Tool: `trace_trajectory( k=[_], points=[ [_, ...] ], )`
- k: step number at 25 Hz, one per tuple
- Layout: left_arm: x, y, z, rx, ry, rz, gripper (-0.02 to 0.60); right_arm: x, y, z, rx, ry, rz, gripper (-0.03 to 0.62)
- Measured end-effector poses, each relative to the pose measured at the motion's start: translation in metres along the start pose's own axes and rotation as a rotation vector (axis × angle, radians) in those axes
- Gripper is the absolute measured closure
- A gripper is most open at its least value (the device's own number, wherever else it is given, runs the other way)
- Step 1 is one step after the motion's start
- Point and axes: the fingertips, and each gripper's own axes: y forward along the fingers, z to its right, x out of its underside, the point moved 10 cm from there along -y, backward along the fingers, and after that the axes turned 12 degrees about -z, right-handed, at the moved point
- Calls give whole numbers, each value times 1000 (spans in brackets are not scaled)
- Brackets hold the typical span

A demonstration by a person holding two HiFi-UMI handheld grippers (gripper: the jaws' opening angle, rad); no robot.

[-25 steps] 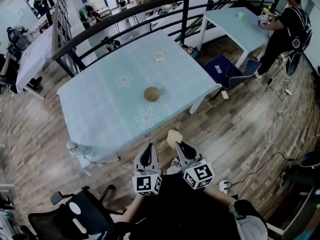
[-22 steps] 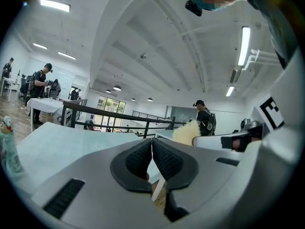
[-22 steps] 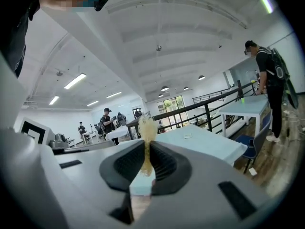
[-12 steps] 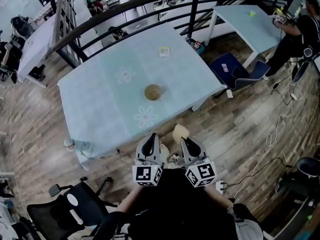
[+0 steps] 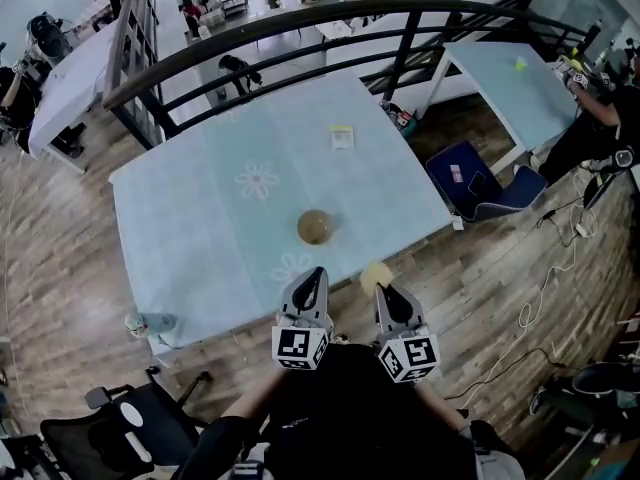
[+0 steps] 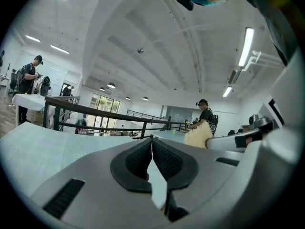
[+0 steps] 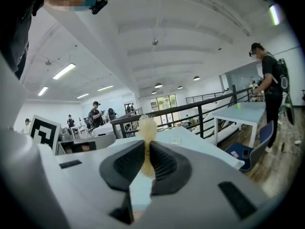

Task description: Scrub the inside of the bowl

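Holding a gripper in each hand, the person stands at the near edge of a pale blue table (image 5: 190, 218) printed with white flowers. The left gripper (image 5: 316, 274) has its jaws pressed together, black pads meeting with nothing between them, as the left gripper view shows (image 6: 152, 139). The right gripper (image 5: 381, 289) is just beside it, and its jaws pinch a pale yellow scrubbing sponge (image 5: 374, 272), which sticks up past the fingertips in the right gripper view (image 7: 146, 127), where the pads of the right gripper (image 7: 147, 145) clamp it on both sides. Both grippers point toward the table, with their marker cubes nearest the person's body.

The bowl (image 5: 314, 226), brownish and round, sits upright on the table a little beyond the two grippers, apart from both, nearer the front edge than the far one. A small pale packet (image 5: 342, 137) lies farther back on the same table, well apart from the bowl.

Behind the table runs a black railing (image 5: 300, 40). To the right are a second pale blue table (image 5: 500, 73) and a blue chair (image 5: 478, 183) on the wooden floor (image 5: 520, 278).
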Motion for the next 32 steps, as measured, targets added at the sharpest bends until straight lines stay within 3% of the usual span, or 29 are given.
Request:
trace_trajectory(
  k=[11, 16, 23, 32],
  points=[
    [-26, 40, -67, -3, -35, 20, 566, -46, 75, -15, -33, -88, -20, 554],
    [-26, 41, -83, -73, -75, 35, 566, -57, 101, -17, -76, -127, -45, 554],
    [-7, 34, -92, -174, -110, -10, 566, -66, 130, -17, -178, -189, -74, 554],
    [-5, 60, -84, -339, -166, -22, 566, -78, 168, 21, -305, -226, -156, 554]
  ],
)
